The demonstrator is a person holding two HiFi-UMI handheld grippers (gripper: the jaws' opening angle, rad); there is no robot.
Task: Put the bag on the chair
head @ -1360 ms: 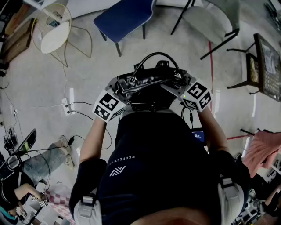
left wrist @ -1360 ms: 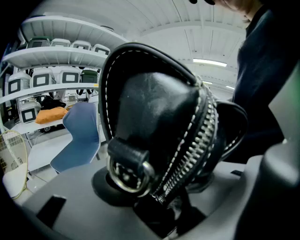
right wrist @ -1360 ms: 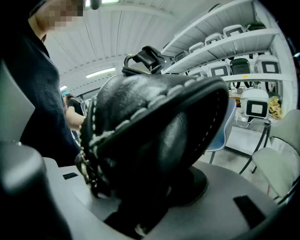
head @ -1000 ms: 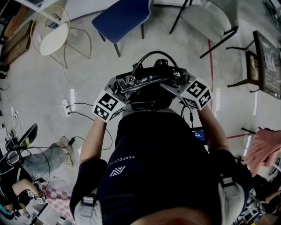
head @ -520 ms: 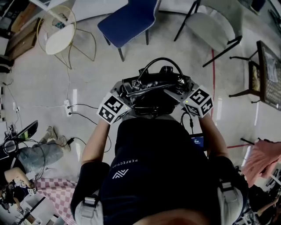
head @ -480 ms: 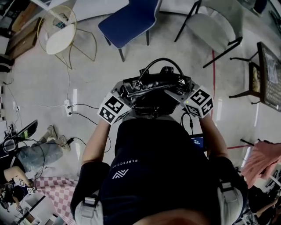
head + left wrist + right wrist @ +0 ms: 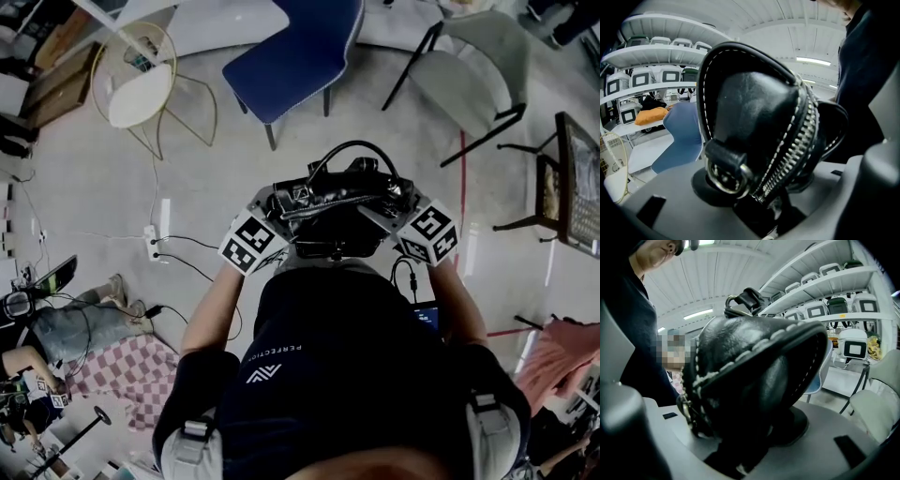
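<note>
A black leather bag (image 7: 336, 195) with a looped handle and a zip hangs in front of the person's chest, clamped from both ends. My left gripper (image 7: 284, 202) is shut on its left end, where a metal ring (image 7: 723, 171) and the zip (image 7: 797, 145) fill the left gripper view. On the right end (image 7: 750, 376) my right gripper (image 7: 390, 199) is shut. Ahead on the floor stands the blue chair (image 7: 296, 52), its seat bare, a short way beyond the bag. It also shows behind the bag as the blue chair (image 7: 683, 135) in the left gripper view.
A grey chair (image 7: 471, 54) stands to the right of the blue one, and a round white wire stool (image 7: 139, 82) to its left. A power strip with cables (image 7: 153, 242) lies on the floor. A dark table (image 7: 574, 164) is at the right; shelves (image 7: 825, 291) line the wall.
Both grippers and the bag have moved forward together towards the chairs, which now lie lower and nearer in the head view. The grip on the bag looks the same.
</note>
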